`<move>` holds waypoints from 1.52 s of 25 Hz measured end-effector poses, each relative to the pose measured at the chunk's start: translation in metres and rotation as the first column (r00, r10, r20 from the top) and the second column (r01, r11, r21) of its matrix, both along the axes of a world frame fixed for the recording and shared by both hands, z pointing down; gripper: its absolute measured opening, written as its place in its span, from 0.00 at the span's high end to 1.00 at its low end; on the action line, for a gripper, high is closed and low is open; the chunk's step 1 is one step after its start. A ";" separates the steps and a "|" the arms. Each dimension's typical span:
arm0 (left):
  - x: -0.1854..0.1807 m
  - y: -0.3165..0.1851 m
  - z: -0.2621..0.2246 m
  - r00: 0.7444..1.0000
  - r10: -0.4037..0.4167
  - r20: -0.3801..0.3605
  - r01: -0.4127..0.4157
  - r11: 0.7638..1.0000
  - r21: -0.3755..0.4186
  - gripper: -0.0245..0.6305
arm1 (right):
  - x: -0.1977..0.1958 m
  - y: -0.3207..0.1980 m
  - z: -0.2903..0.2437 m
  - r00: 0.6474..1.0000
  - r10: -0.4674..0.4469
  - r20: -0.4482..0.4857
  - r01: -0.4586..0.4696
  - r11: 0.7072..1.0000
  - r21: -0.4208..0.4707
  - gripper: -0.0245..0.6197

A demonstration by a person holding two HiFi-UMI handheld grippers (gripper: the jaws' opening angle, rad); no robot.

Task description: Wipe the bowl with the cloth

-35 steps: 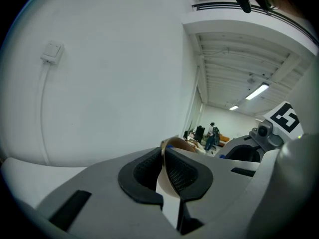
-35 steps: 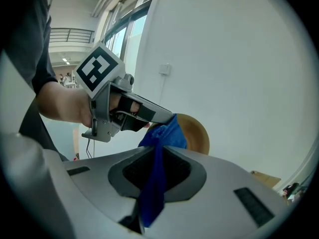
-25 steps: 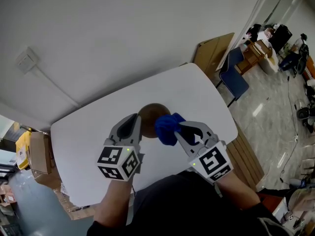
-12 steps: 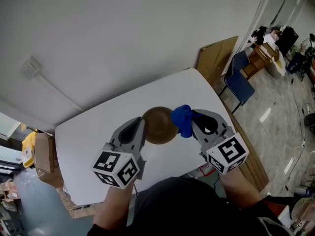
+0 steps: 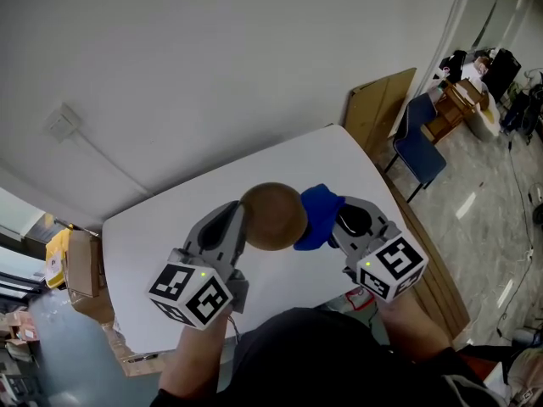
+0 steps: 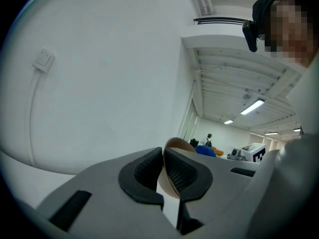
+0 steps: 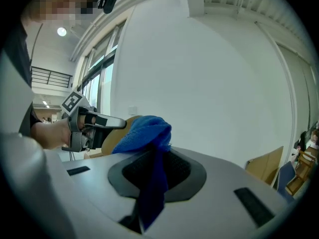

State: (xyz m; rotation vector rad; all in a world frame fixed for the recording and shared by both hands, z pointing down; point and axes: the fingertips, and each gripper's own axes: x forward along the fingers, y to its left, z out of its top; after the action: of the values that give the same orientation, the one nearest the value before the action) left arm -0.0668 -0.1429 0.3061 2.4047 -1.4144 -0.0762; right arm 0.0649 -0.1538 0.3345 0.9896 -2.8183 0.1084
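Note:
A brown bowl (image 5: 273,216) hangs in the air above the white table (image 5: 170,227), its rounded outside toward the head camera. My left gripper (image 5: 239,221) is shut on the bowl's rim (image 6: 172,176), which passes between its dark pads. My right gripper (image 5: 333,220) is shut on a blue cloth (image 5: 317,214) that bunches out past the jaws and presses against the bowl's right side. In the right gripper view the cloth (image 7: 147,133) covers part of the bowl (image 7: 119,136), with the left gripper (image 7: 119,125) beyond it.
A blue chair (image 5: 417,147) and a leaning wooden board (image 5: 377,108) stand past the table's right end. Cardboard boxes (image 5: 75,265) sit at the table's left. A plain white wall (image 5: 212,66) rises behind.
Both grippers have risen slightly with the bowl. The cloth has slid from the bowl's front over to its right side and now presses there.

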 end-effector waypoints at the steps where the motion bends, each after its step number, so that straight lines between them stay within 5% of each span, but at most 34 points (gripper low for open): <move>1: -0.001 0.000 -0.004 1.000 0.000 -0.015 0.001 1.000 0.005 0.93 | 0.000 0.000 0.002 1.000 -0.002 0.009 0.002 1.000 -0.013 0.88; 4: 0.002 0.000 -0.011 0.999 0.004 -0.038 -0.004 1.000 0.008 0.93 | -0.001 0.005 0.008 0.999 -0.011 0.037 0.013 0.999 -0.044 0.88; 16: 0.002 -0.006 -0.012 0.997 -0.049 0.059 0.047 0.998 0.036 0.93 | -0.023 0.032 0.003 0.990 -0.096 0.108 0.102 0.993 -0.057 0.88; 26: 0.000 -0.009 -0.009 0.996 -0.031 0.078 0.027 0.999 0.046 0.93 | -0.004 0.012 -0.019 0.988 -0.036 0.149 0.039 0.999 -0.014 0.88; 38: -0.009 -0.023 -0.017 0.995 -0.068 0.072 0.064 0.996 0.060 0.93 | -0.018 0.028 -0.025 0.982 -0.111 0.153 0.108 0.994 0.030 0.88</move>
State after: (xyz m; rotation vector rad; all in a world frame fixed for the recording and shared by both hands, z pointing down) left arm -0.0759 -0.1655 0.2891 2.4298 -1.5457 -0.0447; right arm 0.0470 -0.1260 0.3097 0.8622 -3.0139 0.1488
